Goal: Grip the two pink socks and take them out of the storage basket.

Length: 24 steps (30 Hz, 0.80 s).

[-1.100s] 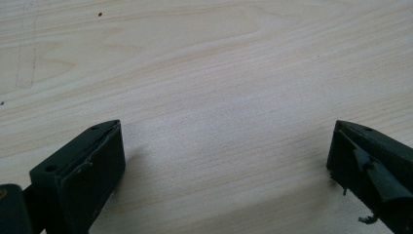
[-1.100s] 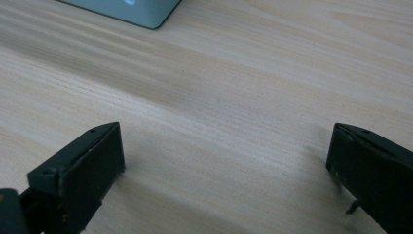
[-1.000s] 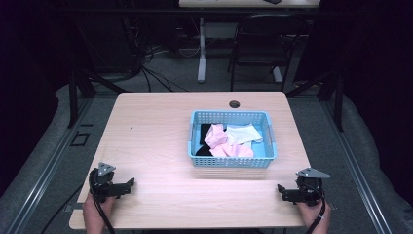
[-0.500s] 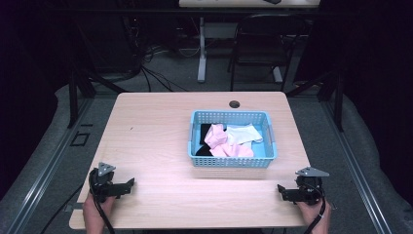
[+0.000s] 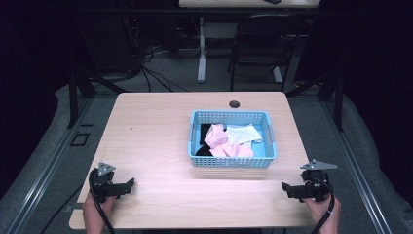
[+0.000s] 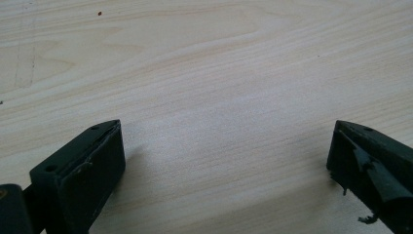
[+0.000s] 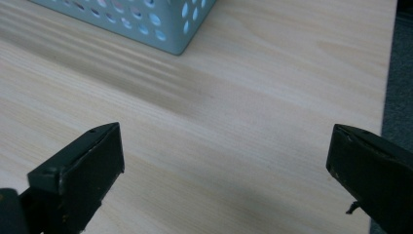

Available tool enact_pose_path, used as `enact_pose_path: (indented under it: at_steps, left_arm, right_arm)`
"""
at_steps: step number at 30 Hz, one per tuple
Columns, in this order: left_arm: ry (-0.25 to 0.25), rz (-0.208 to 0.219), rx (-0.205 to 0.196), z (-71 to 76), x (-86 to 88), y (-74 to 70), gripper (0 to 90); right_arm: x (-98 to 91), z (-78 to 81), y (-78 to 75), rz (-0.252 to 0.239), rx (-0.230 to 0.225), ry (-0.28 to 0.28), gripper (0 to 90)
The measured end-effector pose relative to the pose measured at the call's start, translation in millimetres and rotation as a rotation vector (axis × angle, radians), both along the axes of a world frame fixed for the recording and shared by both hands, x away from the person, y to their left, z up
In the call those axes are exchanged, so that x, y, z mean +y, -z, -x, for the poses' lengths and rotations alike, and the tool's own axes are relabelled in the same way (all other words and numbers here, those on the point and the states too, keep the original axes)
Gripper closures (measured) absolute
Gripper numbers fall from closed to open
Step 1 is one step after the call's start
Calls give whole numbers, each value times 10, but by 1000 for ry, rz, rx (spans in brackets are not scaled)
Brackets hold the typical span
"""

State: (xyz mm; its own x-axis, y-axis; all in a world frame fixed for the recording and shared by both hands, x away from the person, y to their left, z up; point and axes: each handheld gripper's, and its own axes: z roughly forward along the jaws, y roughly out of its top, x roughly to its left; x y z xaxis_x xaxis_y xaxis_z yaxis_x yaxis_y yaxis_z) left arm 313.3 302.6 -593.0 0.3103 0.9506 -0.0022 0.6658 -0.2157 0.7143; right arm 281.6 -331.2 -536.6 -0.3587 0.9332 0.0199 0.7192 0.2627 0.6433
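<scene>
A pale wooden table (image 5: 156, 136) is seen from the high view, with a light blue perforated basket (image 5: 231, 165) set toward its right half, well apart from both grippers. Inside the basket lie soft cloth pieces: a pink one (image 5: 220, 141) in the middle, a white one (image 5: 245, 132) toward the far right, and a black one (image 5: 200, 132) along the left wall; whether these are socks or other small garments cannot be told. The left gripper (image 5: 127, 184) is held low at the near left corner of the table, and in the left gripper view its jaws are spread wide over bare wood with nothing between them. The right gripper (image 5: 285, 187) is held at the near right corner, its jaws likewise wide apart and empty; in the right gripper view the basket's near corner (image 7: 160, 24) is seen ahead. The step in hand is judged to be the first reach toward the basket's contents. It would be done well if one gripper were lifted above the basket's rim before being brought in, so that the wall is not knocked. The jaws should be kept apart until lowered onto the topmost pink piece, and a fold pinched rather than a flat layer. The basket may slide, so steadying it with the other gripper is advised.
</scene>
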Motion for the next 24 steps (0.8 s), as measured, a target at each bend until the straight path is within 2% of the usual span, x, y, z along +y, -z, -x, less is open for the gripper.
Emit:
enact_pose_path:
  at_steps: [5, 11, 18, 24]
  left_arm:
    - [0, 0, -1, -1, 0, 1, 5]
    - [0, 0, -1, -1, 0, 0, 5]
    - [0, 0, -1, -1, 0, 0, 5]
    - [0, 0, -1, -1, 0, 1, 5]
  right_arm:
    - [65, -26, -221, 8, 3, -12, 6]
    - [180, -108, -472, 30, 3, -54, 3]
    - [394, -266, -761, 65, 6, -118, 0]
    - [577, -412, -920, 88, 4, -172, 0]
